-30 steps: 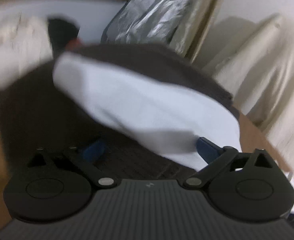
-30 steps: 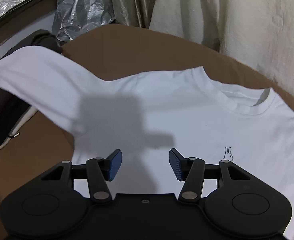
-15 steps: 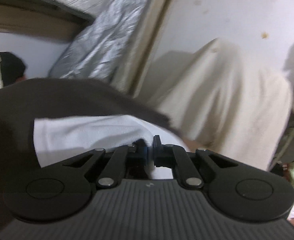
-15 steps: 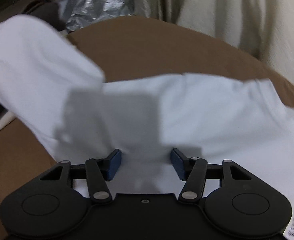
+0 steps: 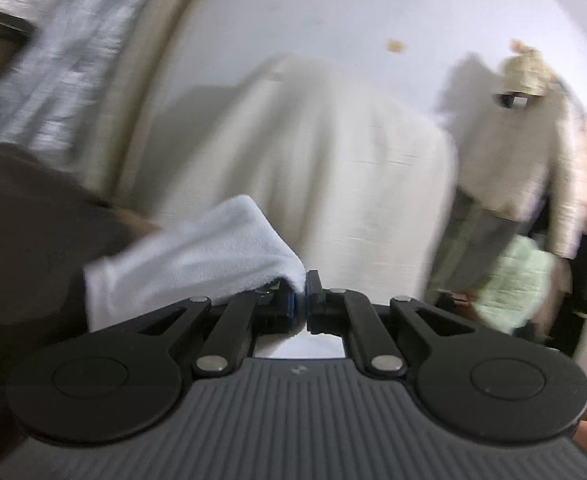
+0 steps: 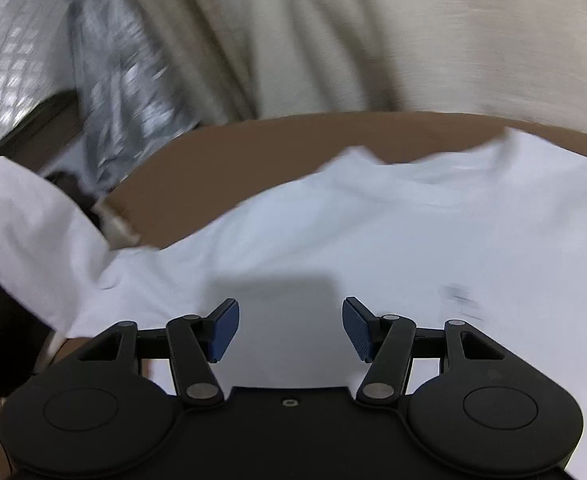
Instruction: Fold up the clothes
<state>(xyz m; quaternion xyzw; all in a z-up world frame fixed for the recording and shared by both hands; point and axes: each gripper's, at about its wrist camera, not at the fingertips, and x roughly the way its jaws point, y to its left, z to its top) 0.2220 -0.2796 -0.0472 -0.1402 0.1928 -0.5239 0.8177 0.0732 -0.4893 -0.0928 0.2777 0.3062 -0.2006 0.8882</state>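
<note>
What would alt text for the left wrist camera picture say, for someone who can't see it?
The left gripper is shut on a fold of a white shirt, which bunches up to its left. Behind, blurred, are a cream cloth draped over something and a pale wall.

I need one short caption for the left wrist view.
Left hand-held gripper shut on a fold of the white cotton T-shirt, lifted before a cream cloth cover.
</note>
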